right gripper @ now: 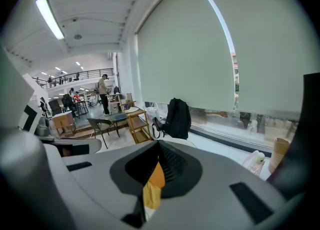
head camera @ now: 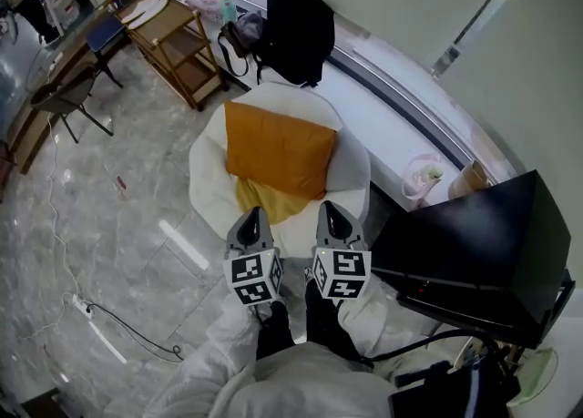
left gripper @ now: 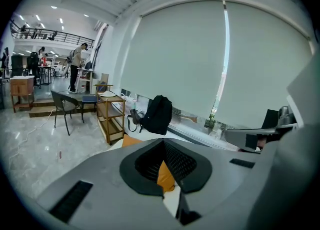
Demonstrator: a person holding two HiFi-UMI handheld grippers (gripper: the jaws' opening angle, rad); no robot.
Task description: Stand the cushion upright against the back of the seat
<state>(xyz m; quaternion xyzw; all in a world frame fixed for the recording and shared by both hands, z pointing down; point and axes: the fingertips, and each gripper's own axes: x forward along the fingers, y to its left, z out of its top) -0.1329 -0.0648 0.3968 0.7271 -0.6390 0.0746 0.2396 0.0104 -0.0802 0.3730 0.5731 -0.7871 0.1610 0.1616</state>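
An orange cushion (head camera: 280, 159) stands tilted back against the rear of a round white seat (head camera: 205, 179), over a yellow cushion (head camera: 264, 199) lying flat on it. My left gripper (head camera: 252, 218) and right gripper (head camera: 335, 214) hover side by side over the seat's front edge, both shut with nothing in them and apart from the cushions. In the left gripper view the orange cushion (left gripper: 166, 176) shows through the slit between the closed jaws. The right gripper view shows the orange cushion (right gripper: 156, 176) and the yellow cushion (right gripper: 150, 196) the same way.
A black backpack (head camera: 296, 34) sits on the window ledge behind the seat. A wooden shelf cart (head camera: 178, 43) stands at the back left, with a folding chair (head camera: 68, 97) further left. A large black box (head camera: 483, 252) is close on the right. A power strip (head camera: 86, 309) lies on the floor.
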